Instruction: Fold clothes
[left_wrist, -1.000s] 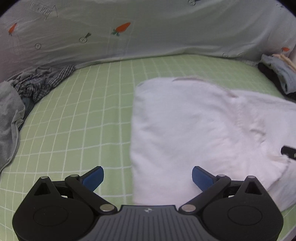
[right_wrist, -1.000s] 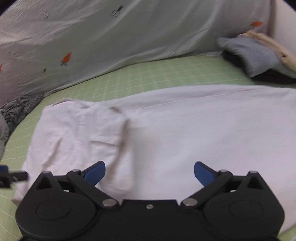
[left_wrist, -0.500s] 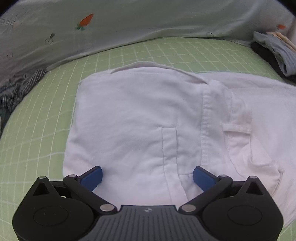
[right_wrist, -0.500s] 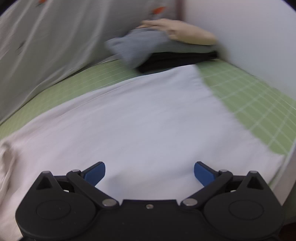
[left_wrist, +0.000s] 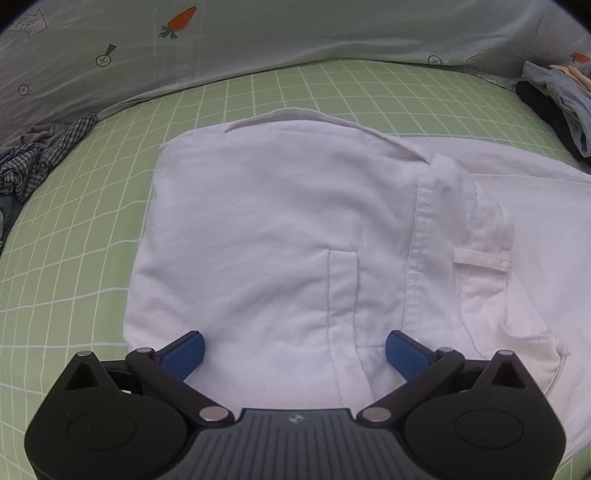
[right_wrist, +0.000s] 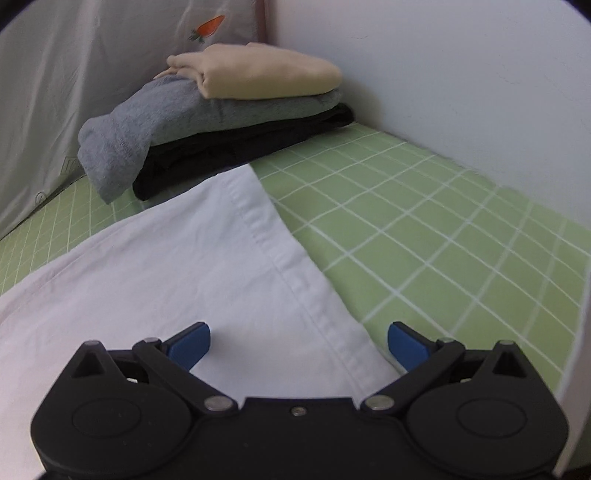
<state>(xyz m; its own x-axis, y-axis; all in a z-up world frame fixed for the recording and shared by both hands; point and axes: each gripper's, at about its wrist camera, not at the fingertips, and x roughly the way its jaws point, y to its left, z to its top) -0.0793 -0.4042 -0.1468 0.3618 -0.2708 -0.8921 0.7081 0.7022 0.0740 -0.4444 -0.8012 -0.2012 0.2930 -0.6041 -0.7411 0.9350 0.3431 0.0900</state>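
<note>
White trousers (left_wrist: 288, 236) lie flat on the green checked sheet (left_wrist: 85, 229), waist end to the left, with a belt loop and pocket seams showing. My left gripper (left_wrist: 294, 352) is open and empty just above the waist end. In the right wrist view the trouser leg end (right_wrist: 207, 280) with its stitched hem lies on the sheet. My right gripper (right_wrist: 298, 345) is open and empty over the hem's near corner.
A folded stack of beige, grey and black clothes (right_wrist: 236, 122) sits in the far right corner by the white wall (right_wrist: 461, 74). A checked garment heap (left_wrist: 40, 155) lies at the far left. A carrot-print curtain (left_wrist: 258, 33) bounds the back.
My left gripper has moved right, from the sheet's edge to over the waist. My right gripper has swung right along the leg to its hem, bringing the folded stack into view.
</note>
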